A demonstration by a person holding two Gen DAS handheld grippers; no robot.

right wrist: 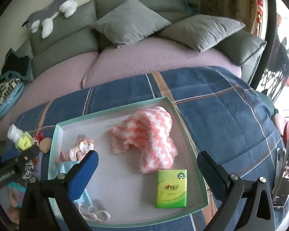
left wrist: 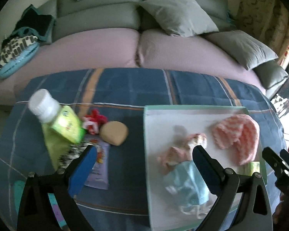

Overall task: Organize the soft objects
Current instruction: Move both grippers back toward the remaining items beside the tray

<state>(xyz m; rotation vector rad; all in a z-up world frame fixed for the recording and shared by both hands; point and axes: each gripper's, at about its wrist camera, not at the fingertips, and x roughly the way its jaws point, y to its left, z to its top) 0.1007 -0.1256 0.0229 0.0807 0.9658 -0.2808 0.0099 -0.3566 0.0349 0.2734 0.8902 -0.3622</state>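
Note:
A teal-rimmed white tray [right wrist: 113,107] lies on the blue plaid cloth. In it are a pink-and-white knitted piece [right wrist: 150,138], a green tissue pack [right wrist: 171,188], a small pink cloth bundle [right wrist: 81,150] and a blue face mask [right wrist: 82,196]. My right gripper [right wrist: 147,169] hangs open above the tray's near half, with nothing between its blue pads. My left gripper [left wrist: 144,165] is open too and straddles the tray's left rim [left wrist: 146,134], above the mask [left wrist: 188,181]. Left of the tray lie a tan puff [left wrist: 114,134] and a red fabric item [left wrist: 94,121].
A green-labelled bottle with a white cap [left wrist: 54,119], a purple packet [left wrist: 100,165] and a zebra-patterned item [left wrist: 75,150] crowd the cloth's left side. A phone [right wrist: 287,173] stands at the right edge. Behind is a sofa with grey cushions [right wrist: 129,21] and a plush dog [right wrist: 50,13].

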